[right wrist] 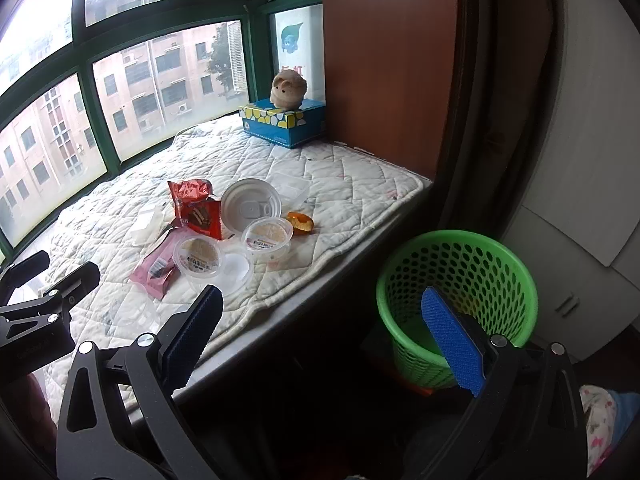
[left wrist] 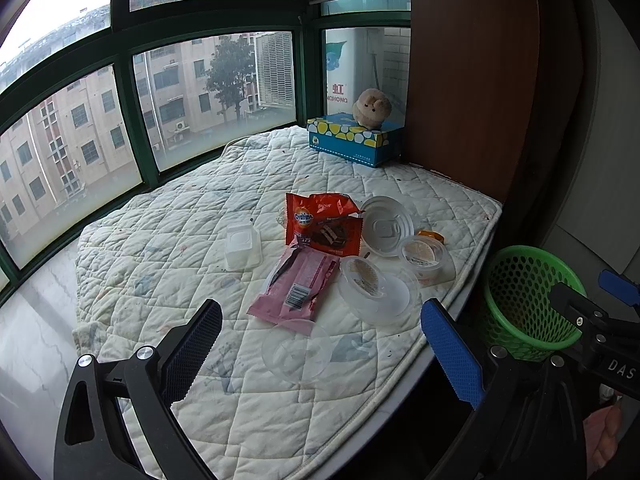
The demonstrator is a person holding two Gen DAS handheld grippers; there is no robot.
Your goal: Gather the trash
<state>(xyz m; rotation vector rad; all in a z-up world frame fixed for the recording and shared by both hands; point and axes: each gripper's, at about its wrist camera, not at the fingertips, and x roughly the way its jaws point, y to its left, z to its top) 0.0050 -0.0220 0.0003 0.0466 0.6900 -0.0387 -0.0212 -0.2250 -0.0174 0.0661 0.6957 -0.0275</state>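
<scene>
Left wrist view: left gripper (left wrist: 320, 344) spread wide, empty; clear lid (left wrist: 297, 350) lies flat between its fingers, pink wrapper (left wrist: 296, 286) just beyond, long axis running away.

Right wrist view: right gripper (right wrist: 320, 332) spread, empty, nearer the green basket (right wrist: 456, 280); litter lies left-forward on the quilt (right wrist: 340, 208).

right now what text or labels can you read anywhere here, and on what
"Ovaltine" on the red snack wrapper.
"DAS" on the right tool, cut off at the frame edge.
"虹" over "GHONG", partly hidden, on the white unit outside the window.
Too small or blurred: pink wrapper barcode, pudding cup lid labels, tissue box print.
</scene>
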